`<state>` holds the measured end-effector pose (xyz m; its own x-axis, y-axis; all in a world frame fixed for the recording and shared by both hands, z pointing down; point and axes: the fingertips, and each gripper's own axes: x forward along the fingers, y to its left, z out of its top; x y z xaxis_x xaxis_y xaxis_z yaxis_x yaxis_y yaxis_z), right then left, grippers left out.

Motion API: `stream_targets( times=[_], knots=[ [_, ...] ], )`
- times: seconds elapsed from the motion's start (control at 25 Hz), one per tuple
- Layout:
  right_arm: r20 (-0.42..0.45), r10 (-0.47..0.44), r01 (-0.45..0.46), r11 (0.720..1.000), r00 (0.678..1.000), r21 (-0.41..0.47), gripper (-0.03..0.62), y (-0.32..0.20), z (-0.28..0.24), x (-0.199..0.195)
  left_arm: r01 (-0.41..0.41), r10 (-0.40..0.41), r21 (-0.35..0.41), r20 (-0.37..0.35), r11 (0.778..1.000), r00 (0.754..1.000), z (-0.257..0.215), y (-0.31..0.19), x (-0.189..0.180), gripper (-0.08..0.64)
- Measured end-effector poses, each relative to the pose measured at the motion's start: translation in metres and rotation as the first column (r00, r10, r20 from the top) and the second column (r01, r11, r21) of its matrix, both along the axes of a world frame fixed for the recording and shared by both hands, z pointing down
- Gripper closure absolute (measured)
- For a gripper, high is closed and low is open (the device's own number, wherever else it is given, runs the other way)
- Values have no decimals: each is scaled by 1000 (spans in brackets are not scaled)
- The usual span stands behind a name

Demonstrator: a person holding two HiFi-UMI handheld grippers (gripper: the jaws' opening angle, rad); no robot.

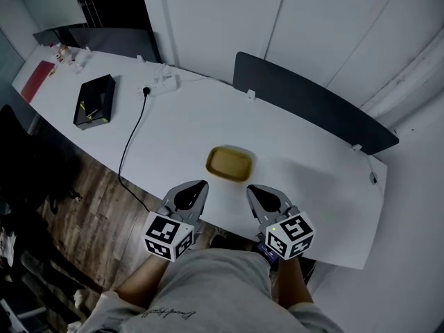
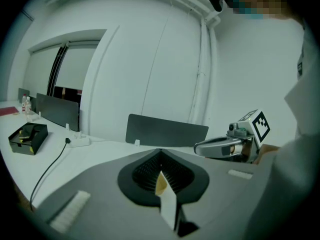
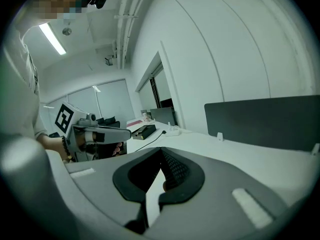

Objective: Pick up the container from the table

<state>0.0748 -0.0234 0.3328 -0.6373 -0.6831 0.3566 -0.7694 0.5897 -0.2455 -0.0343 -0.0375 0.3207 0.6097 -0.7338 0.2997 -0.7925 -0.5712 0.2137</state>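
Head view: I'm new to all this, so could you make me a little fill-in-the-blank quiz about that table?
The box at the left end of the table is coloured ____.
The cable runs from the power strip and drops over the table's ____ edge (near or far).
The left gripper and the right gripper are both ____ (open or shut).
The container ahead of them is ____ (held or not held).

Missing words: black; near; shut; not held.
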Motion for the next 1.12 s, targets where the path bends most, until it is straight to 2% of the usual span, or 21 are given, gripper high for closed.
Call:
stream_targets(
  times=[0.44, 1.12],
  knots=[
    [-12, -23, 23, 1000, 1000, -19, 577, -34, 5, 4, 0, 1, -38, 27, 999, 1000, 7, -31, 8, 560],
    [-62, 111, -115, 992, 992, -58, 577, -67, 17, 9, -100, 104, -69, 51, 993, 993, 25, -75, -4, 560]
  ],
)
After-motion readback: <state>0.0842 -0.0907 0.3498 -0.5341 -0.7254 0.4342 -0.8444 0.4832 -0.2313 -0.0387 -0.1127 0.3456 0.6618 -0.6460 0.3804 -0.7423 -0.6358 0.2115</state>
